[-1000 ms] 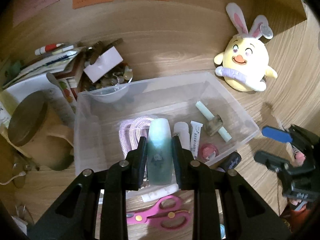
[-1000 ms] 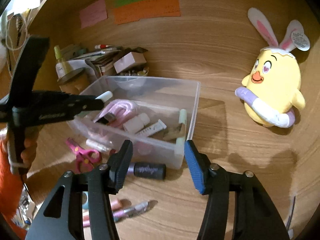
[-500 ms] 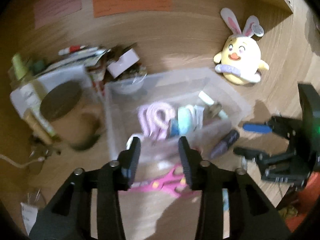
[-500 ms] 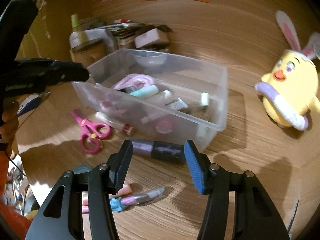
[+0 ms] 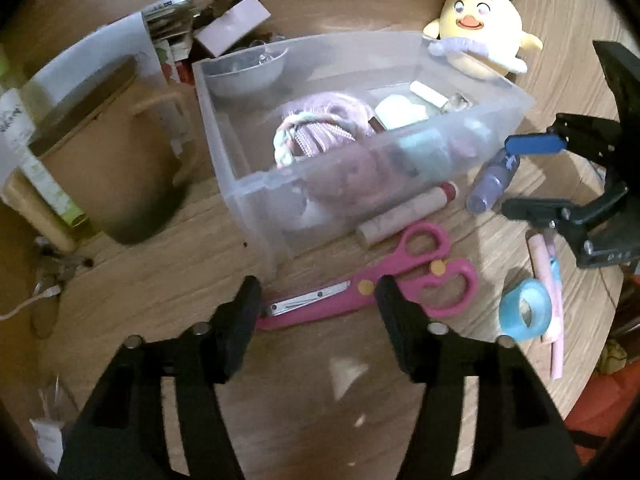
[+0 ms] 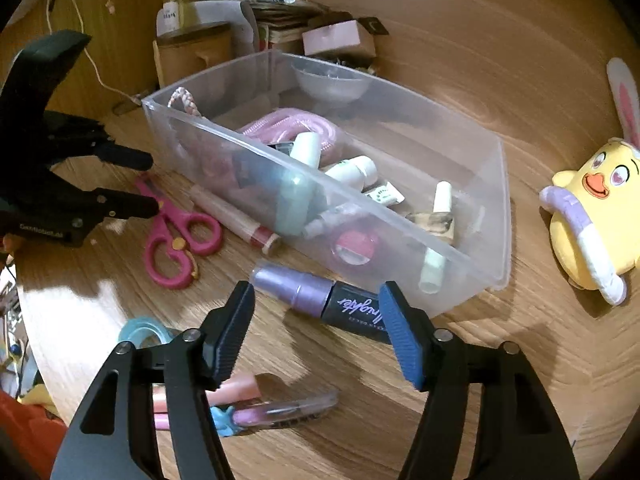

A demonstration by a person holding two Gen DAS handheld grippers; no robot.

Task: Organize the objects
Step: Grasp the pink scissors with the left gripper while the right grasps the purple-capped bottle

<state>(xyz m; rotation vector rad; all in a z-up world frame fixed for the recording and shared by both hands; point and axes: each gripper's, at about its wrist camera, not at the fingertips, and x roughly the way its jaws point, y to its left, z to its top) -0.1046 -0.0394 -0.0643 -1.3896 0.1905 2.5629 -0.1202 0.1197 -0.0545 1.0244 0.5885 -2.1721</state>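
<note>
A clear plastic bin [image 5: 256, 184] [image 6: 472, 264] holds a pink cord, a teal bottle [image 6: 296, 200], small tubes and a red-lidded pot. My left gripper [image 5: 316, 300] is open and empty, just above the pink scissors [image 5: 400, 284] lying in front of the bin. My right gripper [image 6: 316, 320] is open and empty, its fingers either side of a purple and black tube [image 6: 320, 296] on the table. A pinkish tube [image 5: 404, 212] lies against the bin's front wall. Blue tape [image 5: 524, 312] and pink pens [image 6: 276, 414] lie nearby.
A yellow bunny-eared plush [image 6: 588, 216] sits right of the bin. A brown lidded mug [image 5: 104, 160], papers and a small pink box [image 6: 336, 36] crowd the back left. The round table edge runs close at the front.
My left gripper let go of the teal bottle into the bin, opened, and drew back down over the scissors. My right gripper moved lower and closer to the purple and black tube.
</note>
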